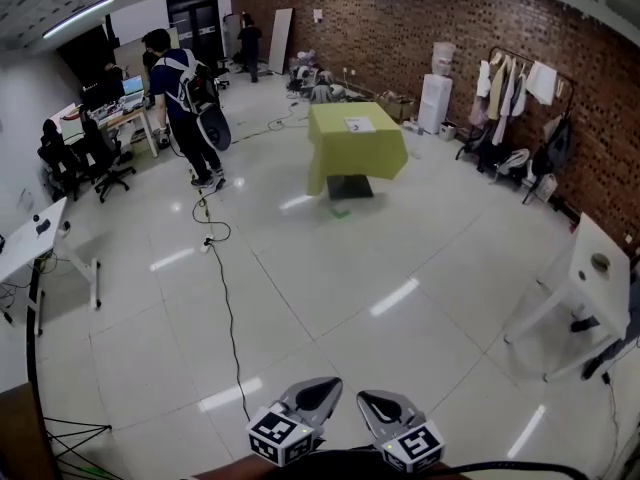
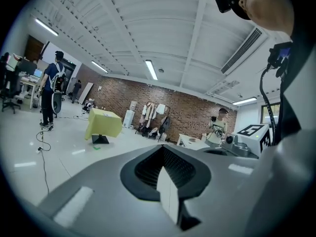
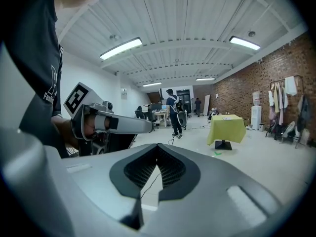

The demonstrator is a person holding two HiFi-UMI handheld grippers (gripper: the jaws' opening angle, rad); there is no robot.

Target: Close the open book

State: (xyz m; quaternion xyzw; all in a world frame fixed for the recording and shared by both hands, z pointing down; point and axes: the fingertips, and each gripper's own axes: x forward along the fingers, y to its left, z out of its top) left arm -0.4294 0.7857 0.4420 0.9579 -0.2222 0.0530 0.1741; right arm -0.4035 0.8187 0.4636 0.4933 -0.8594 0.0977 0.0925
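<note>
Far across the room stands a table under a yellow cloth (image 1: 355, 148), also in the left gripper view (image 2: 103, 123) and the right gripper view (image 3: 226, 129). A white open book (image 1: 359, 124) lies flat on its top. Both grippers are at the bottom edge of the head view, side by side and pointing toward that table, several metres short of it. My left gripper (image 1: 335, 381) (image 2: 162, 147) is shut with nothing in it. My right gripper (image 1: 362, 395) (image 3: 157, 146) has its fingertips together and holds nothing.
A person with a backpack (image 1: 185, 98) stands left of the yellow table. A black cable (image 1: 225, 298) runs along the floor toward me. White tables stand at the right (image 1: 600, 268) and left (image 1: 30, 238). A clothes rack (image 1: 520, 78) and a water dispenser (image 1: 435, 98) line the brick wall.
</note>
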